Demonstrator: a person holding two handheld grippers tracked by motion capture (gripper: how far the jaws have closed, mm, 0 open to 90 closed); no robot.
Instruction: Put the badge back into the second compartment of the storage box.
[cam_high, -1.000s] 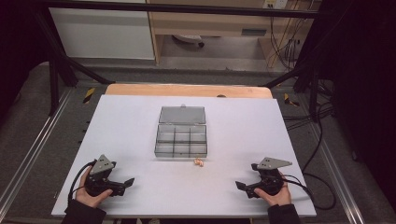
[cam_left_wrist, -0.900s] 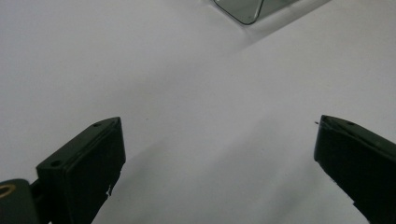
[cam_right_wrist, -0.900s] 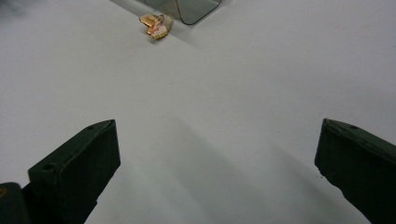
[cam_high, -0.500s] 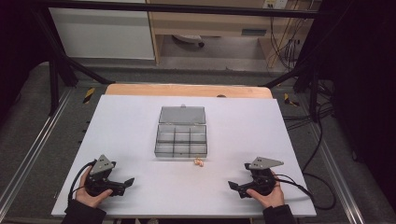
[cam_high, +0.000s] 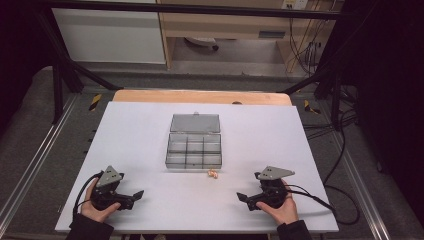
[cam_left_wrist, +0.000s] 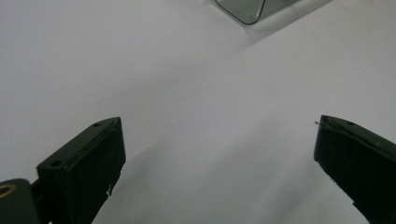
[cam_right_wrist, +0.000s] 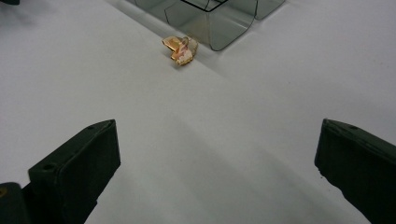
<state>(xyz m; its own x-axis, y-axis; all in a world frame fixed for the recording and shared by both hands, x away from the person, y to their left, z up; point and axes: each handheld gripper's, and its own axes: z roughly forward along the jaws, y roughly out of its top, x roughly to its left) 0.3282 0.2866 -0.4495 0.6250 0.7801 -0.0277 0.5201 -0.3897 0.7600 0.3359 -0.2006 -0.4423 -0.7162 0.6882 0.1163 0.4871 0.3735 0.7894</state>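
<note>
A clear plastic compartment box (cam_high: 194, 150) with its lid folded back lies mid-table; one corner of it shows in the left gripper view (cam_left_wrist: 243, 9) and its near compartments in the right gripper view (cam_right_wrist: 219, 23). A small gold and pink object (cam_high: 213, 174) (cam_right_wrist: 180, 49) rests on the table just in front of the box's right corner. My left gripper (cam_high: 137, 195) (cam_left_wrist: 215, 168) is open at the near left, empty. At the near right my right gripper (cam_high: 241, 198) (cam_right_wrist: 217, 172) is open and points toward the small object, still well short of it.
The white tabletop (cam_high: 140, 135) has a wooden strip (cam_high: 200, 96) along its far edge. Black frame posts (cam_high: 60, 75) and cables (cam_high: 330, 150) run beside the table. A cable trails from each gripper near the front edge.
My right gripper has shifted left and turned toward the small object near the box. The left gripper has stayed put.
</note>
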